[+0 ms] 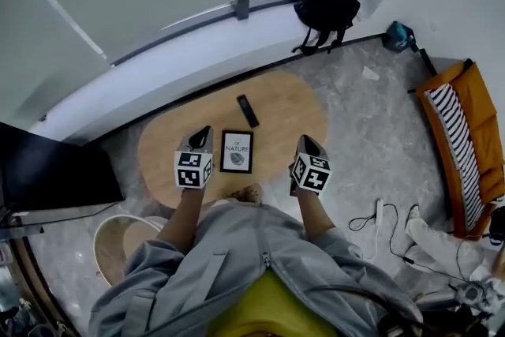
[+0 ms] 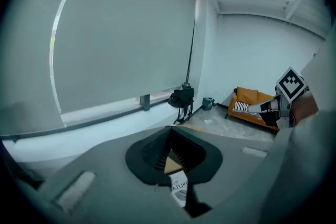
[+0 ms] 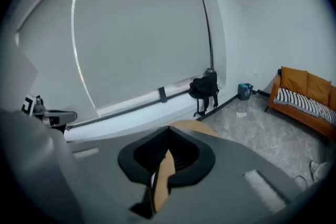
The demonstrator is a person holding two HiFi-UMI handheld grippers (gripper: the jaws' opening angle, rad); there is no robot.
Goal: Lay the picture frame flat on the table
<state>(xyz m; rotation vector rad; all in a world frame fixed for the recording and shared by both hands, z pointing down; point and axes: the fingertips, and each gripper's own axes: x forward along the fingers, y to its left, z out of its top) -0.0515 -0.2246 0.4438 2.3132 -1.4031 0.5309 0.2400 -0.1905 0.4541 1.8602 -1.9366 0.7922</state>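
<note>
The black picture frame (image 1: 237, 151) with a white print lies flat, face up, on the oval wooden table (image 1: 292, 106) near its front edge. My left gripper (image 1: 203, 133) hovers just left of the frame, jaws shut and empty. To the frame's right, my right gripper (image 1: 304, 141) is also shut with nothing in it. In the left gripper view a strip of the frame's print (image 2: 179, 186) shows below the closed left gripper (image 2: 170, 136). The right gripper view shows the closed right gripper (image 3: 168, 134) and a sliver of the table (image 3: 165, 178).
A black remote (image 1: 248, 110) lies on the table behind the frame. A black bag (image 1: 326, 12) leans at the wall, an orange sofa (image 1: 473, 146) stands at the right, cables (image 1: 379, 217) lie on the floor, and a round stool (image 1: 118, 245) sits at the lower left.
</note>
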